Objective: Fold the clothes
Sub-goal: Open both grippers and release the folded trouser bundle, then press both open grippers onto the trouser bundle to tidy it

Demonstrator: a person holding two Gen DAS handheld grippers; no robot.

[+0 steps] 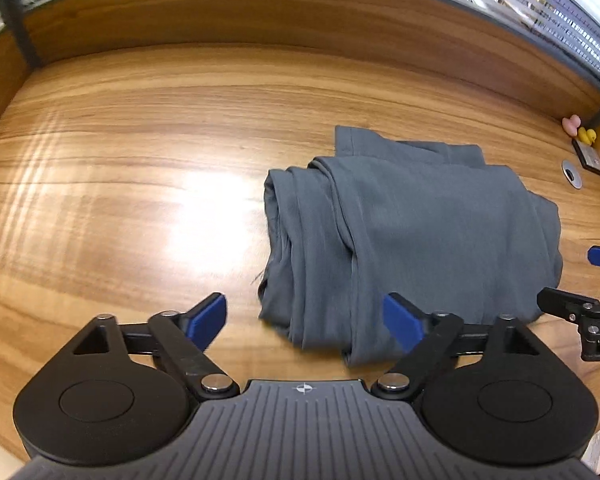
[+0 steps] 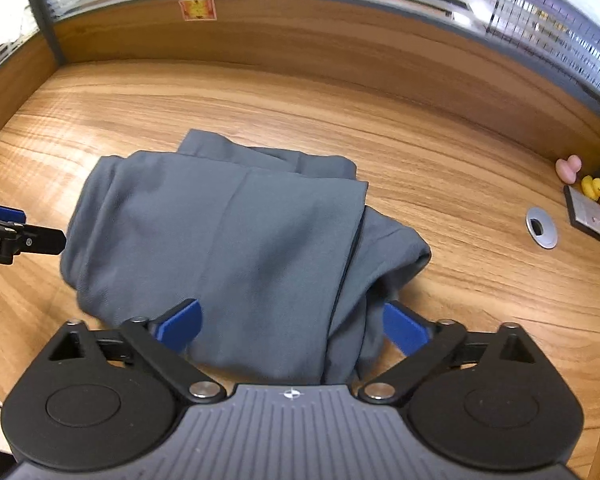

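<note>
Grey garment folded into a thick bundle, both grippers free of it

The grey garment (image 2: 228, 236) lies folded in layers on the wooden surface (image 1: 120, 140), with loose corners poking out at its far and right edges, so the fold looks nearly done, perhaps needing a tidy. The left gripper (image 1: 304, 320) and right gripper (image 2: 292, 328) hover at its near edge, fingers spread wide and holding nothing. Bare surface lies left and far; a back panel (image 2: 300, 40) and small trinkets (image 2: 580, 180) bound the right corner
</note>
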